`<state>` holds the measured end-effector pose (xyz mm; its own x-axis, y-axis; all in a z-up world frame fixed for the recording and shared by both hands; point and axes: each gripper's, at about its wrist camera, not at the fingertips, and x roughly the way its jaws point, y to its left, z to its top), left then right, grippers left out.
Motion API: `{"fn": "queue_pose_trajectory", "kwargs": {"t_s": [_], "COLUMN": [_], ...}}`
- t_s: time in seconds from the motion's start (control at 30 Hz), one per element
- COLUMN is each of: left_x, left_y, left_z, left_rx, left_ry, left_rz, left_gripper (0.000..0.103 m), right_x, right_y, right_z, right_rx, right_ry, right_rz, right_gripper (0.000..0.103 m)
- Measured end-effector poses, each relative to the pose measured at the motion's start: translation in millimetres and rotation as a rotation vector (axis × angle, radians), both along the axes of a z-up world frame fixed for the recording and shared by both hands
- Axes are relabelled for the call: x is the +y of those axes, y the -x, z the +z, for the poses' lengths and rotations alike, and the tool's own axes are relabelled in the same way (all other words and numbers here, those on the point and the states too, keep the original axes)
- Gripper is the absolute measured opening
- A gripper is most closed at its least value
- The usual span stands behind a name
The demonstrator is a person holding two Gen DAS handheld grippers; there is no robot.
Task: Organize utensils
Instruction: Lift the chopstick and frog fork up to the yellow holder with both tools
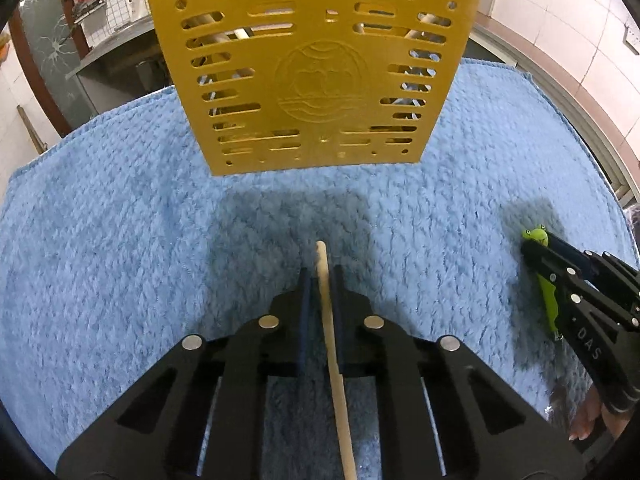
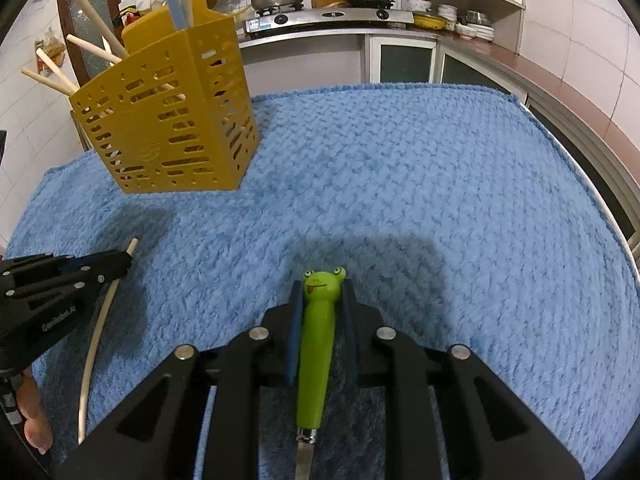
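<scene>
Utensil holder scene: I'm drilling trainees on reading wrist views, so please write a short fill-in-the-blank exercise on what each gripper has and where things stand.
1. The left gripper has its jaws shut on a pale wooden ____.
2. The green handle in the right gripper ends in the head of a ____.
3. The yellow utensil holder stands on a ____ towel.
4. The holder's walls are pierced with ____.

Missing words: chopstick; frog; blue; slots
</scene>
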<state>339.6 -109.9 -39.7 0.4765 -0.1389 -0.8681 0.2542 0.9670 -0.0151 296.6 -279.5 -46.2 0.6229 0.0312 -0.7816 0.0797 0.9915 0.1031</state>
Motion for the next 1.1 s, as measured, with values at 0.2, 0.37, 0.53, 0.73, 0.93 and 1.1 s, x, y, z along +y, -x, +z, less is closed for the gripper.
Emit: {"fn": "queue_pose_trajectory", "kwargs": {"t_s": [0.2,0.37,0.53,0.73,0.93,1.1], "left_x": [-4,-1,16,39,54,62], "left_y": [-3,-1,7,20,32,30], "left_z": [-1,1,18,44,67,93], "left_rx": [-0.003,-0.011,-0.049,-0.130,-0.200,-0.295], "left_ry": [-0.015,0.025,0.089,0.169,0.232,0.293], "left_rz": [0.004,0.003,0.000,-0.011,-0.016,-0.015], "left_gripper": [0.009,0.005,0.005,0.004,0.004,0.004], "right_x": [0,-2,2,9,15,17], "right_y": [-2,0,8,19,28,31], "right_z": [-2,4,21,41,59,81], "right_rx": [0.016,0.003,-0.054,-0.133,-0.215,-0.291], "right_ry": [-0.005,-0.025,-0.034,-0.049,-0.061,-0.065], "right_rz": [0.001,0.002,0.006,0.023,0.036,0.050], "right_gripper": [0.019,0.019,0.019,0.019,0.019,0.019]}}
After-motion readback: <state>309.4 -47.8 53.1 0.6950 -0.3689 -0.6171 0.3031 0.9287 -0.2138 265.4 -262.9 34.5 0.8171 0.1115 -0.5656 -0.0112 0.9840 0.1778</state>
